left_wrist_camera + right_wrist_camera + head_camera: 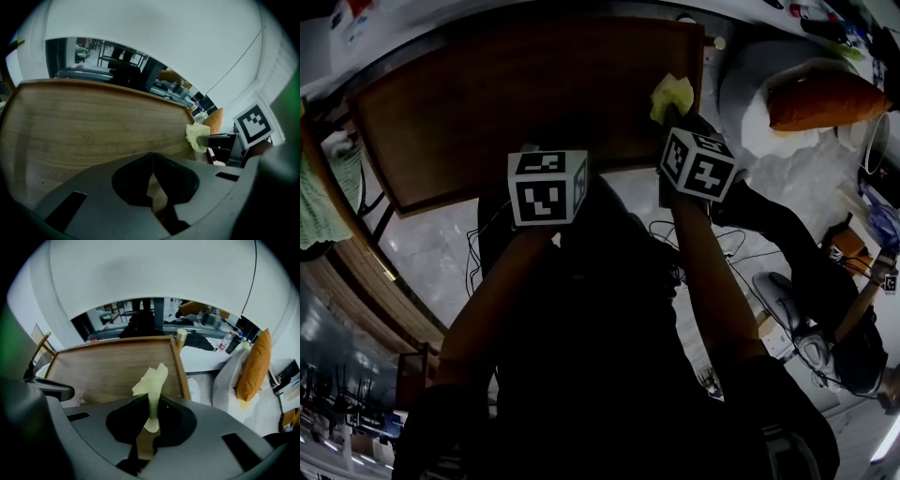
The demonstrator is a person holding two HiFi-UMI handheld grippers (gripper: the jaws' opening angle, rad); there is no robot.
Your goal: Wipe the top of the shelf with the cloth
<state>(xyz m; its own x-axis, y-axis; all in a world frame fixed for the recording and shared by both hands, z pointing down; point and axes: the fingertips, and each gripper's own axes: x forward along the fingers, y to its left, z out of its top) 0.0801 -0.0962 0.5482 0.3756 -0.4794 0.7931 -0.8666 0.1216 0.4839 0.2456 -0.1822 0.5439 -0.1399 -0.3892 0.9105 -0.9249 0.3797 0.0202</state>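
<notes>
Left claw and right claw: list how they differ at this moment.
The left claw is shut on nothing; the right claw is shut on the yellow cloth. In the head view the right claw reaches farther over the shelf top, by its right edge, while the left claw sits back at the near edge. Both are shut, point across the wood and carry a marker cube.

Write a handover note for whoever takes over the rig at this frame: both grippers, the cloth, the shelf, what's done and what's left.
Left gripper: shut, empty, over the near edge of the shelf top.
Right gripper: shut on the yellow cloth, near the top's right edge.
Done: cloth is in the gripper. No wiped area can be made out on the wood.
Left: likely the whole top, swept with the cloth.
</notes>
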